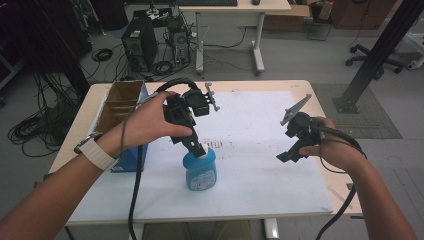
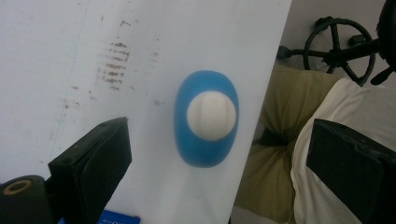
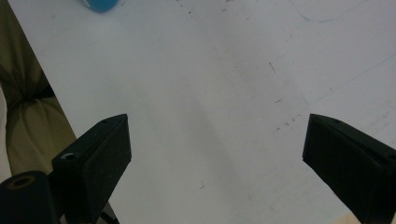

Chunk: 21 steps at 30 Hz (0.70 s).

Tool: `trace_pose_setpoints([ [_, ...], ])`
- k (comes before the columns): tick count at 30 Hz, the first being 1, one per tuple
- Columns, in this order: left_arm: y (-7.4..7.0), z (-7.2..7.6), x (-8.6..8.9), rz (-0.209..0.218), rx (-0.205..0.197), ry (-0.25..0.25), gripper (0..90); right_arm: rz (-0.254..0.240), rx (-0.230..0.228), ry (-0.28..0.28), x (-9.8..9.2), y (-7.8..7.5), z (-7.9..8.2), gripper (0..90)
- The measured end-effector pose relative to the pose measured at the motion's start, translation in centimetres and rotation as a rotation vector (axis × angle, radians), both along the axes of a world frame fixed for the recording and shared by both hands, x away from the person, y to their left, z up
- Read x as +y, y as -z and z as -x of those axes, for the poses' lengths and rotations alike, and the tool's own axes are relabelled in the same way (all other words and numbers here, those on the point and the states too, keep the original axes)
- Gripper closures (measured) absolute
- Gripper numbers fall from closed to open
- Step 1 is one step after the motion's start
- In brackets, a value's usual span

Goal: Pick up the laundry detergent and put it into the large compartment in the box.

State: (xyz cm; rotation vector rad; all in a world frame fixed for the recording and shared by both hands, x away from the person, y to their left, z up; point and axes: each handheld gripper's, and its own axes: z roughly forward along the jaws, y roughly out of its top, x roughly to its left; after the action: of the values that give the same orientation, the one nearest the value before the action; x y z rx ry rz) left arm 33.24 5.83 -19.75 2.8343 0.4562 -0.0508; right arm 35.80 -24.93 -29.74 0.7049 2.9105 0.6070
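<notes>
Blue bottle (image 1: 201, 170) stands upright near the worktop's (image 1: 280, 195) front edge, left gripper (image 2: 217, 154) spread wide above its white cap (image 2: 211, 115); right gripper (image 3: 217, 154) also released. An off-centre descent could topple it.

My table carries a white sheet (image 1: 260, 150) smudged with brown marks (image 1: 227, 144), and an open cardboard box (image 1: 120, 102) sits at its left edge. Beyond, I see a computer tower (image 1: 139, 42), coiled cables (image 1: 30, 132) and a second desk (image 1: 235, 10).
</notes>
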Motion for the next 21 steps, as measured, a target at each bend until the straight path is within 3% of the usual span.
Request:
trace_pose_setpoints([
  [21, 2.1, 0.2, -0.4, -0.011, -0.009, 0.006, 7.0, 0.002, 0.003, -0.003, 0.1, 0.2, 0.0, 8.2],
])
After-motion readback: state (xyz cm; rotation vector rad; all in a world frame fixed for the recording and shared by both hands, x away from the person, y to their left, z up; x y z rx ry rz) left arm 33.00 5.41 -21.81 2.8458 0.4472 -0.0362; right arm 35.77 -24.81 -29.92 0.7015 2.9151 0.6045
